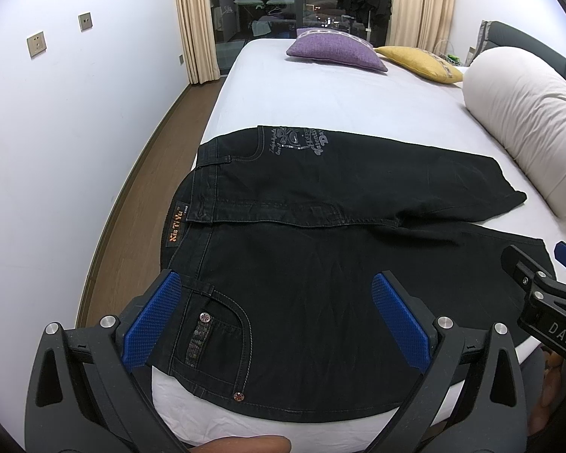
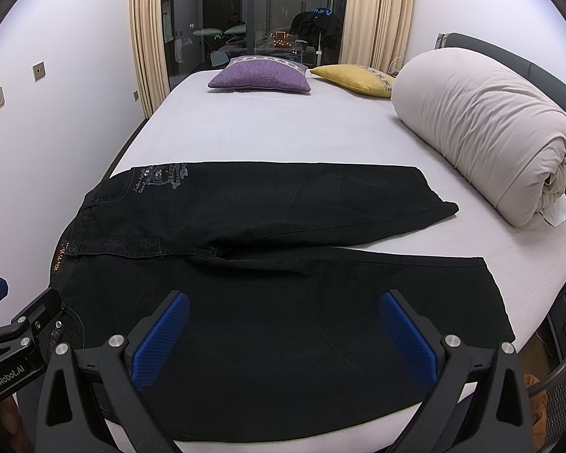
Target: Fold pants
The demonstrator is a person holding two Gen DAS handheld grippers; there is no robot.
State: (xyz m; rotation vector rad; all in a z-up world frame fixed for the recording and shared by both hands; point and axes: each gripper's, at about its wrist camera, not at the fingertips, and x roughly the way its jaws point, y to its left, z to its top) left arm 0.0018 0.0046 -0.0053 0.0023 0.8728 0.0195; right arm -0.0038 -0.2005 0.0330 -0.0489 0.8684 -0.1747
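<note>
Black jeans (image 1: 320, 226) lie flat on the white bed (image 1: 320, 94), waistband to the left, both legs spread to the right; they also show in the right wrist view (image 2: 264, 264). My left gripper (image 1: 275, 283) is open and empty, hovering over the near hip pocket and waistband. My right gripper (image 2: 283, 302) is open and empty above the near leg. The right gripper's fingers (image 1: 539, 287) show at the right edge of the left wrist view. The left gripper's fingers (image 2: 34, 321) show at the left edge of the right wrist view.
A rolled white duvet (image 2: 483, 143) lies along the bed's right side. A purple cushion (image 2: 260, 75) and a yellow cushion (image 2: 354, 79) sit at the far end. A white wall (image 1: 56, 151) and wooden floor strip (image 1: 147, 173) run left of the bed.
</note>
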